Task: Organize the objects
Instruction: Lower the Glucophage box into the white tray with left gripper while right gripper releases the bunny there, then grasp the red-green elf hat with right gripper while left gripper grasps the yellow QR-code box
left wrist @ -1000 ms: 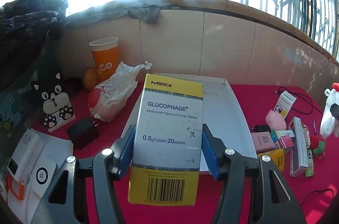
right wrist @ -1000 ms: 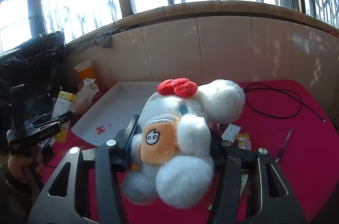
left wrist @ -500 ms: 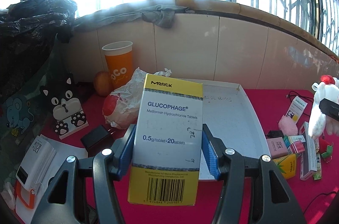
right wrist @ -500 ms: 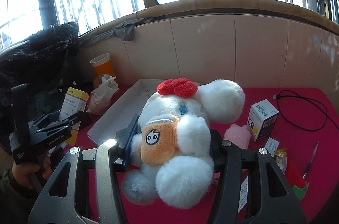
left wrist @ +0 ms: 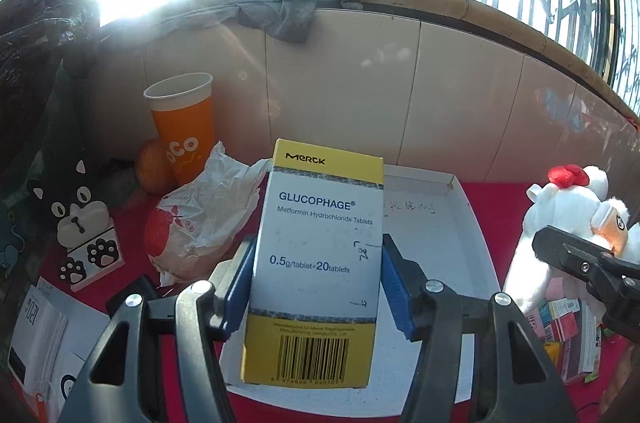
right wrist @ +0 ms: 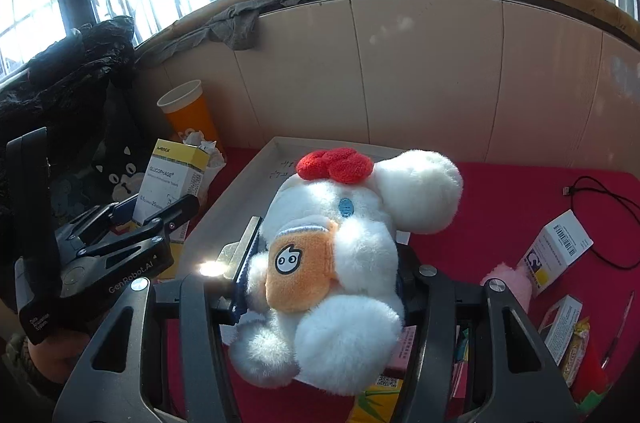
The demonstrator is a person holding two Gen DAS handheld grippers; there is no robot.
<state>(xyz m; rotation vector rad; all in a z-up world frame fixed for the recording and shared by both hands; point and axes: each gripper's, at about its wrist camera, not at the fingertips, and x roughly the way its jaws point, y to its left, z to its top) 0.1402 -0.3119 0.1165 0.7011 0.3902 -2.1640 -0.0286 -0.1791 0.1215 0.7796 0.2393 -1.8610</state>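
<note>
My left gripper [left wrist: 316, 287] is shut on a yellow and white Glucophage box [left wrist: 316, 263], held upright over the near end of the white tray [left wrist: 472, 255]. My right gripper [right wrist: 324, 279] is shut on a white plush toy [right wrist: 340, 263] with a red bow and orange patch, held above the tray's [right wrist: 248, 183] right side. From the left wrist view the plush toy [left wrist: 568, 207] and the right gripper [left wrist: 556, 247] show at the right edge. From the right wrist view the box [right wrist: 168, 183] and the left gripper [right wrist: 154, 213] show at the left, beside the tray.
An orange paper cup [left wrist: 184, 127], a crumpled plastic bag [left wrist: 200, 219] and a black cat figure [left wrist: 80, 219] stand left of the tray. Small boxes [right wrist: 556, 251], a pink puff [right wrist: 508, 279], a black cable [right wrist: 604, 207] and packets lie on the red cloth at the right.
Both views have shifted: the cup, bag and tray now sit further right in the left wrist view, and the plush toy has come much closer to the tray. Both grips are unchanged.
</note>
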